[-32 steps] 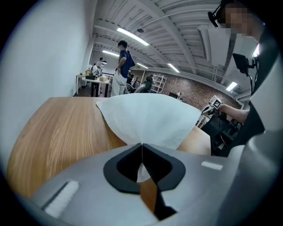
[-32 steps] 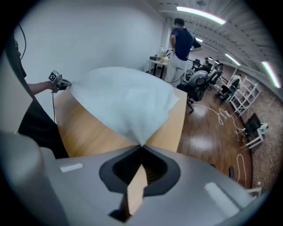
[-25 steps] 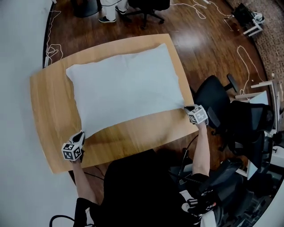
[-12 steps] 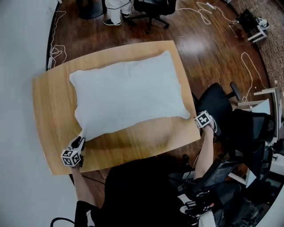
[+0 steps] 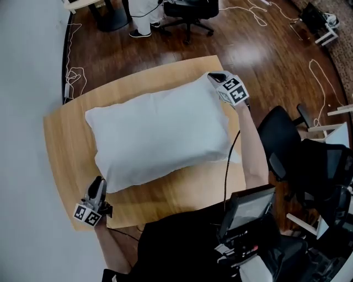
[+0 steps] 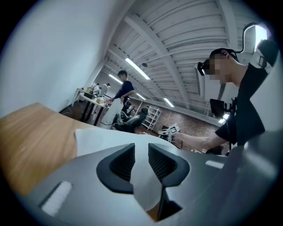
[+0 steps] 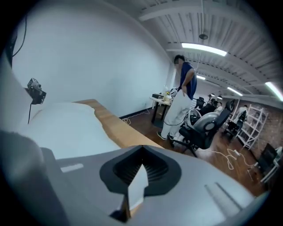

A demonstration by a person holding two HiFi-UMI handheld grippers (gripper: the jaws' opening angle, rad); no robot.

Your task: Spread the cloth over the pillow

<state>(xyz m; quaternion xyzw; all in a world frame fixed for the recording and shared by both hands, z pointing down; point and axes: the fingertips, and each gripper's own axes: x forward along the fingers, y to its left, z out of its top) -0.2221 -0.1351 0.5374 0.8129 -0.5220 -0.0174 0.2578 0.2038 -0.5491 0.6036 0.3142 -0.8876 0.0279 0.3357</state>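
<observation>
Right gripper (image 5: 215,76), at 1 o'clock, clamps the cloth (image 5: 160,132): pull it taut. Left gripper (image 5: 98,184), at 7 o'clock, has just been opening, cloth loose between.

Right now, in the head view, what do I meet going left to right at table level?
In order: left gripper → white cloth → right gripper → black office chair.

I see a light wooden table (image 5: 66,148) on a dark plank floor (image 5: 265,49), a plain white wall (image 5: 27,82) at its left. Black office chairs (image 5: 190,8) stand beyond and right; white cables (image 5: 73,74) trail across the floor. Strip lights (image 7: 203,47) line a white beamed ceiling (image 6: 177,35).
</observation>
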